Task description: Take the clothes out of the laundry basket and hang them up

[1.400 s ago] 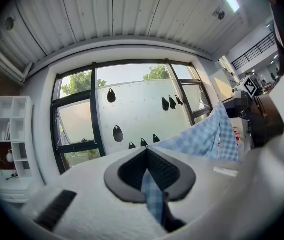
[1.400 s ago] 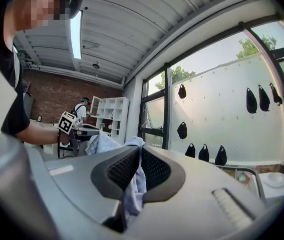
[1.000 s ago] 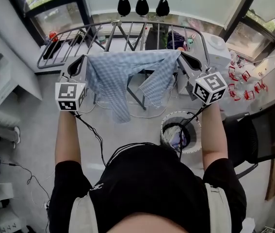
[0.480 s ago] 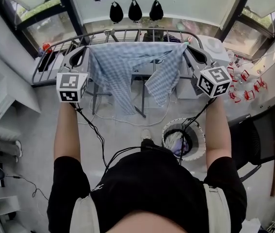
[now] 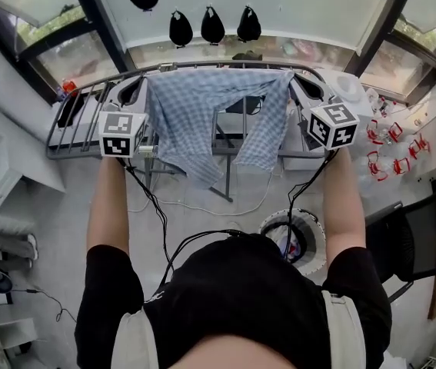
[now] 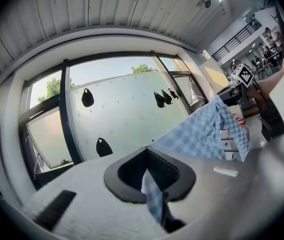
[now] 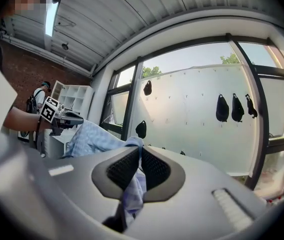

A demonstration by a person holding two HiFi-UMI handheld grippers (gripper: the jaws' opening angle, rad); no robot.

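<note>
**While both tongs pinch it, the shirt spans the rack**

As I look down through the head view, the largest thing ahead is the window wall (image 5: 225, 6), a pale panel in dark frames with a few dark pear-shaped bags (image 5: 211, 25) hanging against it. Below it stands the grey drying rack (image 5: 75, 151), its rails running across the view from left to right.

Over those rails hangs a blue checked shirt (image 5: 202, 114), stretched level between my outstretched arms. Its lower parts droop toward the near side. Whether it touches the rails I cannot tell.

On the floor to my right sits the round laundry basket (image 5: 315, 235), half hidden behind my torso, with some cloth showing inside.

My left tongs (image 5: 131, 91) are pressed together on the shirt's left end, and a fold of checked cloth sits pinched between the black pads (image 6: 169, 171) in the left gripper view. My right tongs (image 5: 304, 87) are likewise clamped on the other end, cloth bunched between them (image 7: 139, 166).
</note>
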